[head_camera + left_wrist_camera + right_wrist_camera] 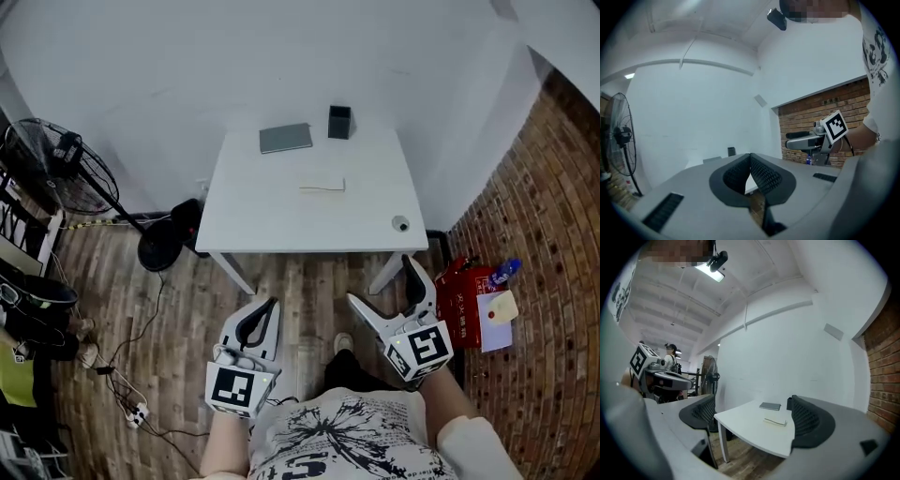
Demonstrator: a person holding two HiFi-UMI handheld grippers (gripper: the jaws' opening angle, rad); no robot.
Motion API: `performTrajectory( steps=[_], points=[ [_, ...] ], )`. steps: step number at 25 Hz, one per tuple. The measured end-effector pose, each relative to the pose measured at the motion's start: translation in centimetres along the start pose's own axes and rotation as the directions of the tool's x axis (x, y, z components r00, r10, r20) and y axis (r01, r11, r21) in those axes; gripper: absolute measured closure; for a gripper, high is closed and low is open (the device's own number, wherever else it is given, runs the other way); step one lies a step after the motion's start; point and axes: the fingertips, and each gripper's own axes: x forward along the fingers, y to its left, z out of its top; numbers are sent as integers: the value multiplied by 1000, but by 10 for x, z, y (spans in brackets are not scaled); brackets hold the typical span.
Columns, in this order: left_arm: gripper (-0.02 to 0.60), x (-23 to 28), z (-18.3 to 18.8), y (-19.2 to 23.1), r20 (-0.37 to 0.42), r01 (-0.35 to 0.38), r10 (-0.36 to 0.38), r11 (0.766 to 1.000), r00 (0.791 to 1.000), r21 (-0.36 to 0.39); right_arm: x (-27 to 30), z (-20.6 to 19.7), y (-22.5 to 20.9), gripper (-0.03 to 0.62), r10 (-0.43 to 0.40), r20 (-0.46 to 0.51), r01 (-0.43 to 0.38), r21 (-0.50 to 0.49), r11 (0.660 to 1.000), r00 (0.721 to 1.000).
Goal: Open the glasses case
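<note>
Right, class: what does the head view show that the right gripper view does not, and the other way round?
Only the head view: the red bag on the floor, the small round thing at the table's near right corner, and the right gripper seen from above.
Only the right gripper view: the ceiling lamp.
Both: the white table, the flat grey thing, the flat white thing, the fan and the left gripper.

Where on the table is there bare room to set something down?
Free: the table left of the white case, and the front strip between case and edge. Crowded: back edge, with grey slab and black box; a round thing holds the front right corner.
</note>
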Motion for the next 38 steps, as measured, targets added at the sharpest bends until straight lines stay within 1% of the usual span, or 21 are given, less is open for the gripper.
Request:
performTrajectory(
  steps=[2,6,11,15,18,19,22,25,26,28,31,34,38],
  points=[
    [568,39,5,6,-6,-16,16,1000,1000,7,29,1,-31,80,27,-11,-27,-3,1000,1000],
    [568,115,19,24,5,-57,57,998,998,16,89,2,-92,86,73,-23,-74,-17,997,997],
    [568,193,20,47,7,-83,83,996,997,19,153,-7,-149,92,116,-48,-117,-23,993,992],
    [568,238,8,64,-33,-81,82,997,996,10,195,-23,-177,98,151,-102,-154,-22,988,983],
    [568,271,-5,82,-55,-66,67,998,996,17,230,-39,-192,100,173,-148,-179,-24,984,974],
    [568,282,-12,90,-71,-59,61,998,996,20,242,-45,-195,102,182,-168,-188,-22,982,969],
    [568,312,-38,112,-155,-31,35,999,987,30,279,-70,-203,106,207,-243,-215,-9,976,948],
    [568,344,-62,136,-175,-12,13,1000,985,12,314,-97,-207,121,230,-334,-245,-2,970,914],
    [568,354,-71,144,-192,-2,4,1000,981,12,326,-107,-208,127,237,-365,-256,-4,967,901],
    [568,372,-93,155,-251,25,-19,999,968,20,347,-128,-211,137,248,-429,-279,-10,960,869],
    [568,396,-130,165,-336,67,-63,998,940,-1,369,-164,-215,146,252,-532,-308,-19,951,809],
    [568,420,-170,174,-410,108,-112,994,905,-34,393,-197,-219,148,250,-617,-341,-31,940,746],
    [568,444,-215,183,-499,150,-160,987,852,-61,410,-238,-221,146,246,-729,-413,-56,909,639]
  ],
)
